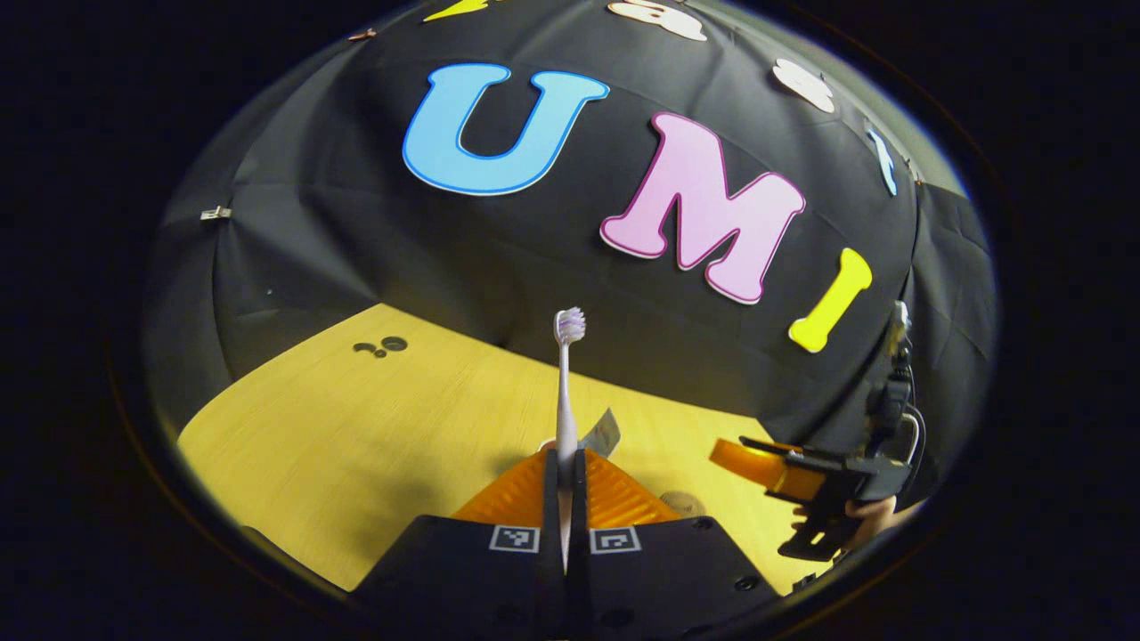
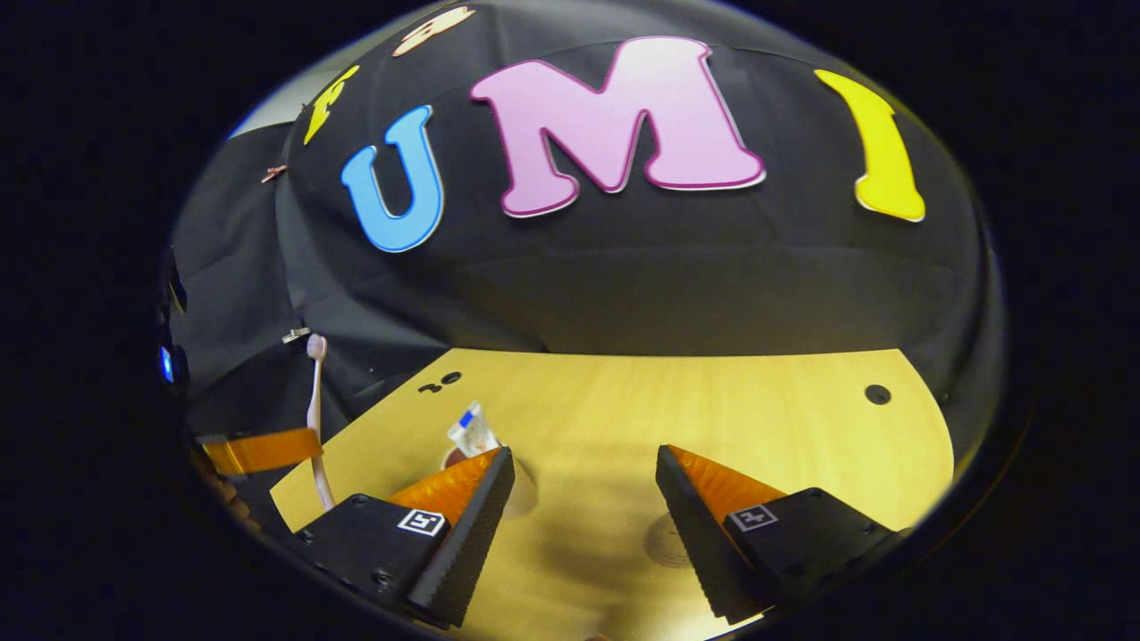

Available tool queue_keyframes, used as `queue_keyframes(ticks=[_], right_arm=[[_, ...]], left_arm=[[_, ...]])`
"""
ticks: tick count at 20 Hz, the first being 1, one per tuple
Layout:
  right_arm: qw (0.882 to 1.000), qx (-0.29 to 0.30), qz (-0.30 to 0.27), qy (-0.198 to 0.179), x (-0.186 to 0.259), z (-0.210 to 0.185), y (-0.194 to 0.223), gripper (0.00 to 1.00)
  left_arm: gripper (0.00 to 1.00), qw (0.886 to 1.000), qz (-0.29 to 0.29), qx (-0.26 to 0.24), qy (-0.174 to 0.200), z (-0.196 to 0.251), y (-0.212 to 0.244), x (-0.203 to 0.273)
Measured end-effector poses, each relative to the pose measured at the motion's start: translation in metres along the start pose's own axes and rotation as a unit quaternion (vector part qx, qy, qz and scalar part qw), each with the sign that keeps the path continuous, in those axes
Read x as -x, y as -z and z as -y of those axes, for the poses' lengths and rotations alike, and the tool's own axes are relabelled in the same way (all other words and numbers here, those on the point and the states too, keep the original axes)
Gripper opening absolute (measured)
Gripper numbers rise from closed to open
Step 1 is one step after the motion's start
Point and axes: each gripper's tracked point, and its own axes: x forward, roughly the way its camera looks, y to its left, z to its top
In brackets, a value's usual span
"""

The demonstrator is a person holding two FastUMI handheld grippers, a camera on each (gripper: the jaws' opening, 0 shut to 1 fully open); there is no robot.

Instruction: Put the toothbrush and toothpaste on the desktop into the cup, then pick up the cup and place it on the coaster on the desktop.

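Cup: toothpaste stands inside.
Left gripper: raised, clamps upright toothbrush.
Right gripper: jaws wide apart, low above desk.

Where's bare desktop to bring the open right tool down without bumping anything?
Bare desktop runs between the right tool fingers back to the cloth wall, and right toward the small dark hole. Crowded on its left: the toothpaste stands in the cup, with the left tool holding the toothbrush upright nearby.
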Motion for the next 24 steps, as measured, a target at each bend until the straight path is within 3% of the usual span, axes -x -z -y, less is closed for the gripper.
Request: queue_keyframes(ticks=[9, 11, 12, 21, 23, 24], right_arm=[[0.996, -0.014, -0.006, 0.09, 0.047, 0.1, 0.017, 0.98], [0.993, -0.019, -0.014, 0.111, 0.054, 0.12, 0.029, 0.98], [0.992, -0.023, -0.019, 0.119, 0.059, 0.127, 0.035, 0.98], [0.988, -0.026, -0.032, 0.149, 0.07, 0.152, 0.052, 0.98], [0.988, -0.029, -0.033, 0.149, 0.068, 0.152, 0.053, 0.98], [0.988, -0.029, -0.034, 0.149, 0.067, 0.152, 0.054, 0.98]], left_arm=[[0.06, 0.998, 0.065, -0.026, 0.01, 0.003, -0.024, -0.081], [0.11, 0.996, 0.079, -0.025, 0.011, 0.0, -0.022, -0.102], [0.06, 0.996, 0.084, -0.028, 0.013, 0.0, -0.021, -0.11], [0.09, 0.995, 0.065, -0.065, 0.027, -0.005, 0.023, -0.148], [0.11, 0.995, 0.059, -0.077, 0.027, -0.007, 0.029, -0.147], [0.17, 0.995, 0.056, -0.083, 0.028, -0.006, 0.029, -0.144]])
